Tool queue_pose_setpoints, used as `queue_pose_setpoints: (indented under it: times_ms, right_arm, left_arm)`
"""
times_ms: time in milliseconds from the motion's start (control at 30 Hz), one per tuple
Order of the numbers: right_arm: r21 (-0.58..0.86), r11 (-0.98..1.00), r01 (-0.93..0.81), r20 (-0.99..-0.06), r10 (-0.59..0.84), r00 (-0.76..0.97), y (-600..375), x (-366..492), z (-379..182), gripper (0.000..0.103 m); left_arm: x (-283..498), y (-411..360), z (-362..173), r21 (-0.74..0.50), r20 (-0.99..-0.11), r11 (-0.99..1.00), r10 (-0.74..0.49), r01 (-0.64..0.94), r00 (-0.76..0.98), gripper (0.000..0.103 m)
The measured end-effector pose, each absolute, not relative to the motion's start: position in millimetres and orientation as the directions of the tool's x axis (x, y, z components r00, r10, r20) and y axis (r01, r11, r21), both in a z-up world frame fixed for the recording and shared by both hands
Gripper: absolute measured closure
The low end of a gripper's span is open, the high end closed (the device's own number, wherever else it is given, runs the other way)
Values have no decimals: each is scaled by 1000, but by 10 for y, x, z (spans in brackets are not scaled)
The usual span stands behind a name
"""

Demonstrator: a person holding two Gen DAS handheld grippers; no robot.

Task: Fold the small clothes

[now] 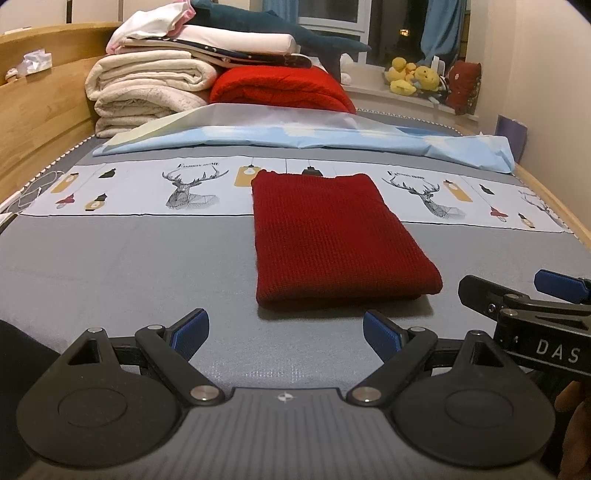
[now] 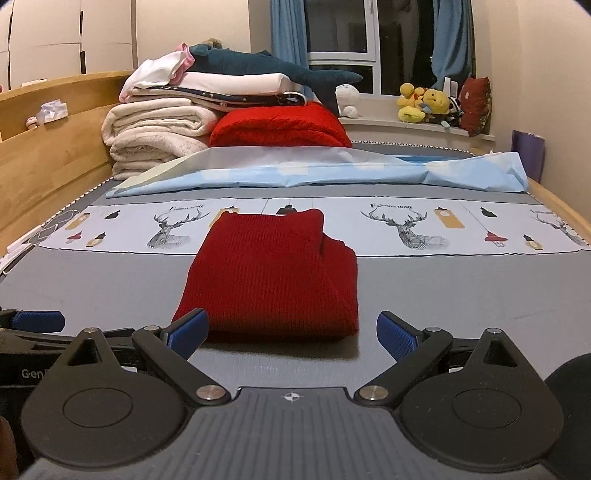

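A dark red knit garment (image 1: 332,236) lies folded into a flat rectangle on the grey bed sheet (image 1: 129,266). It also shows in the right wrist view (image 2: 273,273), just beyond the fingertips. My left gripper (image 1: 286,332) is open and empty, a little in front of the garment's near edge. My right gripper (image 2: 291,330) is open and empty, with its left pad (image 2: 188,330) close to the garment's near left corner. The right gripper also shows at the right edge of the left wrist view (image 1: 517,295).
A stack of folded blankets (image 1: 147,85), a bright red blanket (image 1: 280,88) and a plush shark (image 1: 280,33) sit at the far end. A light blue sheet (image 1: 295,136) lies across the bed. A wooden bed frame (image 1: 40,122) runs along the left. Plush toys (image 1: 413,77) sit on the windowsill.
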State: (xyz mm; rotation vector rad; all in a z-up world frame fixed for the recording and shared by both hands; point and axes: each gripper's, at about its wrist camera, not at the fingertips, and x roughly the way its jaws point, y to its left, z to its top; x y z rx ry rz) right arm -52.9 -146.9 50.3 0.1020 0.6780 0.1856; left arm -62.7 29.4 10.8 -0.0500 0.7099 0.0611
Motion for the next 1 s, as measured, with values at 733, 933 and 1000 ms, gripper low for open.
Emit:
queue_pose_setpoints:
  times_ms: [733, 933, 1000]
  right_arm:
    - [129, 982, -135, -624, 186, 759, -1423, -518, 472, 6]
    - [129, 983, -134, -624, 186, 759, -1419, -518, 472, 6]
    - [129, 983, -134, -624, 185, 759, -1419, -518, 472, 5]
  left_arm:
    - [-616, 305, 81, -26, -657, 997, 36, -70, 753, 10]
    - [-612, 321, 76, -28, -658, 997, 33, -69, 753, 10]
    - [-611, 321, 77, -27, -657, 997, 34, -69, 753, 10]
